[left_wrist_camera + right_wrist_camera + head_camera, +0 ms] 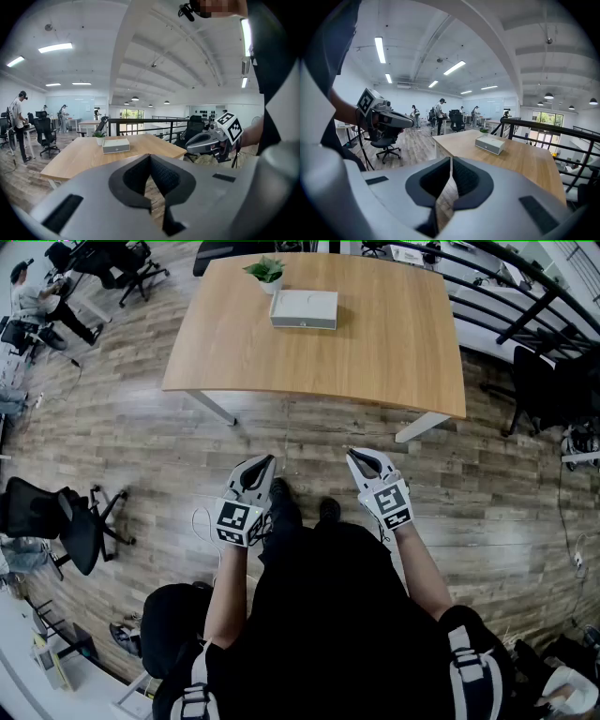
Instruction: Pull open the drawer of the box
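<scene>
Well, hard to make out: the drawer front on the box (304,309) is too small for a handle or seam to be read, and the person's legs are mostly hidden under the dark top.
Box location: set at the far side of the table (375,357), just beside a small potted plant (266,271), well apart from both grippers.
Left gripper (271,459): held low over the wood-plank floor (487,493) with its tips pointed toward the table; jaws are pressed together, with nothing pinched between them.
Right gripper (351,453): held about level with the left one and angled slightly inward; jaws likewise closed on nothing.
Arms: both forearms are bare and reached forward from the body.
Materials: box is pale grey, flat and rectangular; tabletop is light wood with rounded corners on white legs; gripper shells are grey with black ribbed pads (164,177).
</scene>
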The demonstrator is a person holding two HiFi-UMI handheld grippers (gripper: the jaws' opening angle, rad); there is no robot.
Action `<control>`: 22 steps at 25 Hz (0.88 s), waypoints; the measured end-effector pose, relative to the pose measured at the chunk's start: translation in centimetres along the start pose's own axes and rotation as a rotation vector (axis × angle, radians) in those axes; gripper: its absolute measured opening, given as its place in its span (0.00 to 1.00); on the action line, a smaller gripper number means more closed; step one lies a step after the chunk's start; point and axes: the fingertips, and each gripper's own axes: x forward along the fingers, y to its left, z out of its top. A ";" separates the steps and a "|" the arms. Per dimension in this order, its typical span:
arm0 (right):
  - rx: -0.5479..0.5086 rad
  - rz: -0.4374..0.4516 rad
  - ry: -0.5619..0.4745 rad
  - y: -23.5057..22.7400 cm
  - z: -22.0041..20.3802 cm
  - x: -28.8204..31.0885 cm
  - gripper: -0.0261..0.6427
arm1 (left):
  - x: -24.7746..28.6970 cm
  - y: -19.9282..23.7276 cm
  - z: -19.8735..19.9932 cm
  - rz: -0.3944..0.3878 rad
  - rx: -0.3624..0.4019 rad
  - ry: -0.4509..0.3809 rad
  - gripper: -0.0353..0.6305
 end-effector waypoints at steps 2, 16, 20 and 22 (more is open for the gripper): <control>-0.007 -0.004 0.000 -0.5 0.1 0.3 0.09 | 0.2 0.0 -0.2 -0.004 0.005 0.007 0.09; 0.006 -0.005 -0.016 -0.9 0.3 1.5 0.09 | -0.3 0.9 -0.3 0.015 0.007 0.021 0.09; 0.016 -0.004 -0.015 -1.0 0.1 1.7 0.09 | -0.2 1.1 -0.7 0.014 0.002 0.023 0.09; 0.037 0.007 -0.033 -0.9 0.2 1.7 0.09 | -0.1 1.1 -0.7 0.012 0.001 0.022 0.09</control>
